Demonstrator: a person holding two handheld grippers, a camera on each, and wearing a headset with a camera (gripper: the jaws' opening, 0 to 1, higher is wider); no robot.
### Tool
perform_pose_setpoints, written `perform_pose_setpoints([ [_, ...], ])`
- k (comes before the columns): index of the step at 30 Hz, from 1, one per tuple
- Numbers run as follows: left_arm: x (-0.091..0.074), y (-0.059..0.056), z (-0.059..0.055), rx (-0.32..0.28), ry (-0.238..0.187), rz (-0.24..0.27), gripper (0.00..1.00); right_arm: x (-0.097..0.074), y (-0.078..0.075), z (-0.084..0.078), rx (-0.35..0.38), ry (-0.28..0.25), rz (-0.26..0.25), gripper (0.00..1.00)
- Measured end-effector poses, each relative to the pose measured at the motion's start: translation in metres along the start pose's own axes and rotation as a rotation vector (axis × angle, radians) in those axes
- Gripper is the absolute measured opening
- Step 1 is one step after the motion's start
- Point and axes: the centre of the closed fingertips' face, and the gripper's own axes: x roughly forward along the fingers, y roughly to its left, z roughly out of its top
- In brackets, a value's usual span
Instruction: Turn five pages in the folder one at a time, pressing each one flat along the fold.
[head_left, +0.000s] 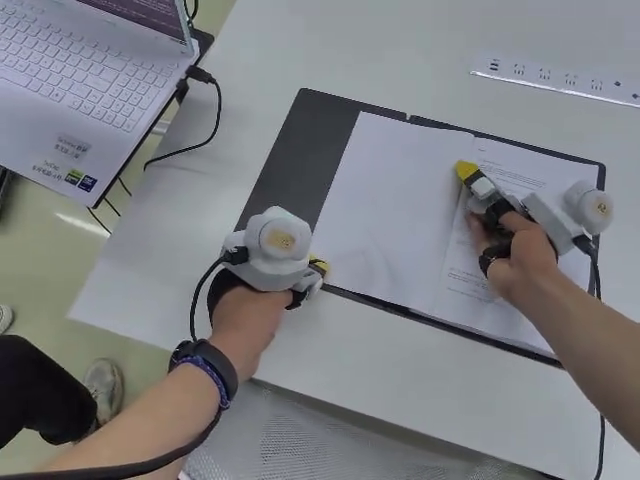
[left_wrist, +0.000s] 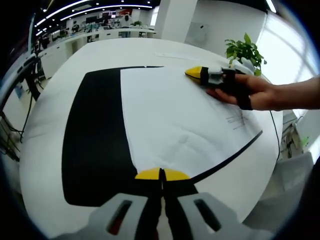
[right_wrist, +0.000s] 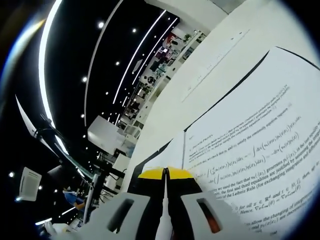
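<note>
Now my left claw (left_wrist: 162, 174) is closed, its yellow tips together at the near edge of the open folder (head_left: 290, 160) on the white table (head_left: 400, 60). My right claw (head_left: 466, 172) is closed too, tips down on the printed page (head_left: 520, 160) beside the fold.

The folder (head_left: 300, 150) lies open in the middle of the worktop (head_left: 420, 40). A turned page (head_left: 390, 200) lies over its left half and a printed page (head_left: 535, 175) over its right half. The laptop (head_left: 80, 80) sits at ten o'clock from the folder, and a cable (head_left: 210, 115) runs from the laptop's right side. The power strip (head_left: 560, 80) lies at one o'clock, well apart from the folder. The left hand-held gripper (head_left: 318, 268) rests at eight o'clock, on the folder's near edge by the turned page's corner. The right hand-held gripper (head_left: 466, 172) lies on the pages beside the fold, toward the far end. A shoe (head_left: 100, 385) is on the floor (head_left: 40, 270) at eight o'clock, beyond the worktop's edge.
</note>
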Motion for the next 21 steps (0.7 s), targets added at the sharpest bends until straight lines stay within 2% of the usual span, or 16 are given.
perform_pose_setpoints([
  [1, 0.000, 0.000, 0.000, -0.002, 0.002, 0.000, 0.00, 0.006, -0.009, 0.005, 0.012, -0.009, -0.001, 0.00],
  [8, 0.000, 0.000, 0.000, 0.001, 0.001, 0.000, 0.00, 0.019, -0.023, 0.021, 0.070, -0.054, -0.012, 0.00],
  [18, 0.000, 0.000, 0.001, -0.011, -0.010, -0.001, 0.00, 0.043, -0.047, 0.040, 0.096, -0.089, -0.035, 0.00],
  [21, -0.001, 0.000, 0.001, -0.018, -0.012, -0.002, 0.00, 0.047, -0.049, 0.043, 0.098, -0.101, -0.043, 0.00],
])
